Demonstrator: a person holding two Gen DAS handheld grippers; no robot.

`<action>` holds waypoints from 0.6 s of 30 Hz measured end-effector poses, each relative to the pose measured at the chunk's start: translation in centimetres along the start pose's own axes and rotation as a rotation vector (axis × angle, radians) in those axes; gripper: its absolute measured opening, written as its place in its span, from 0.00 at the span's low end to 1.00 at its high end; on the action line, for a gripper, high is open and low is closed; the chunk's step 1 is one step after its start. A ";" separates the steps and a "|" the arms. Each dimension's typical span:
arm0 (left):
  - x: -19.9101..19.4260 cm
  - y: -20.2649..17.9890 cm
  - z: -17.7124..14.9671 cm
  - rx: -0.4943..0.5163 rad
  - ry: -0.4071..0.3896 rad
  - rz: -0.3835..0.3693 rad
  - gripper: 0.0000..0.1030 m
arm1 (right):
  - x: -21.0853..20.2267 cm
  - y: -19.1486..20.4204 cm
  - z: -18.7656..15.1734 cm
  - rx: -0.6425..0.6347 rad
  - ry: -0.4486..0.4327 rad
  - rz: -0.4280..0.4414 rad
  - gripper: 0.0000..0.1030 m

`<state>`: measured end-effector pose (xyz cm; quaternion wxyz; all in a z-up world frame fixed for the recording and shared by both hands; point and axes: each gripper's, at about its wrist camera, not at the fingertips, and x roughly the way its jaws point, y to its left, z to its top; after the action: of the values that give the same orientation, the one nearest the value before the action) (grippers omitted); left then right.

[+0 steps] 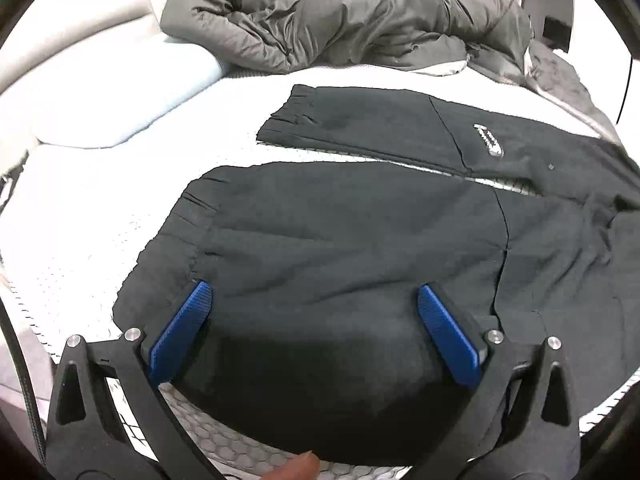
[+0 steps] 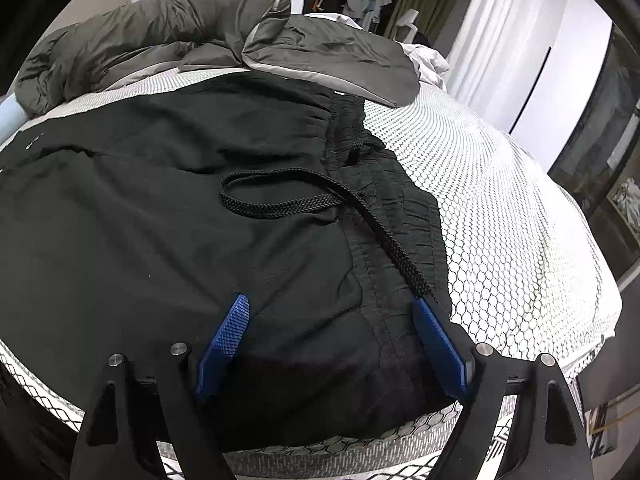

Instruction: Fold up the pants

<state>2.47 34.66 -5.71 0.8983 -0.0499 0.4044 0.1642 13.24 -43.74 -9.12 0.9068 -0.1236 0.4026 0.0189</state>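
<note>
Black pants (image 1: 344,232) lie spread flat on a bed. In the left wrist view both legs run away from me, the far leg (image 1: 384,128) with a white logo, the near leg under my left gripper (image 1: 314,294). That gripper is open and empty, its blue pads just above the near leg by the cuff. In the right wrist view the waistband (image 2: 384,208) with its black drawstring (image 2: 320,204) lies at the right. My right gripper (image 2: 330,304) is open, fingers straddling the fabric beside the waistband at the bed's near edge.
The bed has a white honeycomb-pattern cover (image 2: 500,208). A crumpled grey duvet (image 1: 352,16) lies along the far side, touching the pants' far edge. A pale blue pillow (image 1: 104,92) sits at the left. White curtains (image 2: 500,32) and a dark doorway stand beyond the bed.
</note>
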 end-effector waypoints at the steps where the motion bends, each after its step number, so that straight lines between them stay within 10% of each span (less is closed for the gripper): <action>1: -0.4 -0.1 0.0 0.007 -0.003 0.014 0.99 | -0.4 0.1 0.1 0.003 -0.004 -0.008 0.83; 3: -1.2 -1.6 0.6 0.042 -0.014 0.029 0.99 | -1.2 0.7 0.6 0.000 -0.014 0.003 0.83; 10: -2.3 -13.0 2.4 0.185 -0.018 -0.267 0.99 | -3.9 8.7 3.4 -0.069 -0.069 0.240 0.84; 14: 1.5 -18.0 1.5 0.282 0.098 -0.218 1.00 | -2.4 15.0 5.2 -0.177 -0.055 0.324 0.84; 18: 1.6 -14.3 2.2 0.213 0.079 -0.180 1.00 | -0.3 15.1 4.9 -0.210 -0.033 0.307 0.84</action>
<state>9.85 22.09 -6.08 0.8930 0.0032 0.4484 0.0373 14.56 -27.91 -8.94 0.8818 -0.1543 0.3977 0.2010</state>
